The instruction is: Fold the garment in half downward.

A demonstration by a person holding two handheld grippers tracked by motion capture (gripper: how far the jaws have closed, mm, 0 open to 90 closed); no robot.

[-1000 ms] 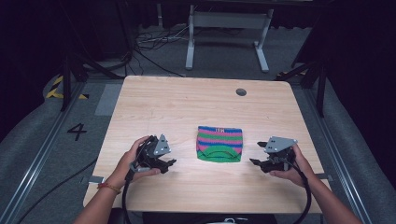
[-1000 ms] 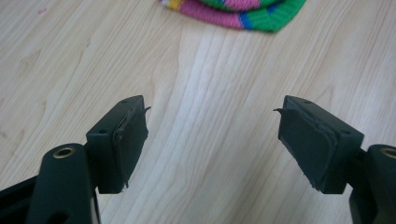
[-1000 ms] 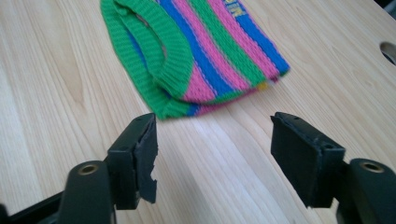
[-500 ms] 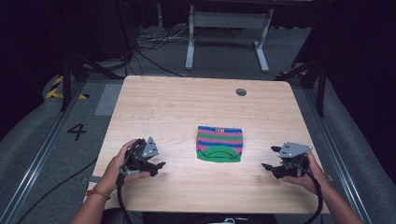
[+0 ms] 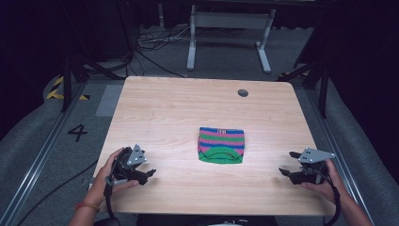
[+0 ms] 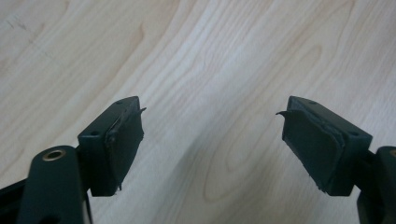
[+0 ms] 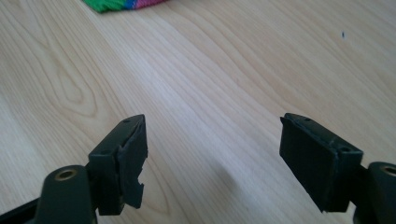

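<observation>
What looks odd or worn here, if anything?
The folded striped cloth lies flat and tidy on the table. The one odd thing is wear: the rubber pads on the left hand-held gripper and the right hand-held gripper look chipped and ragged at their edges. Both stand open and empty.

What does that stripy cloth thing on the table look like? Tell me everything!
The stripy cloth looks knitted and soft, folded into a flat, squarish bundle. It has pink, blue and green bands across it, a darker strip along the far edge, and a curved green edge near the front. It lies flat on the wooden table, about the middle, a little toward the person's side. Only the table touches it. A green and pink corner also peeks in at the top of the right gripper view.
</observation>
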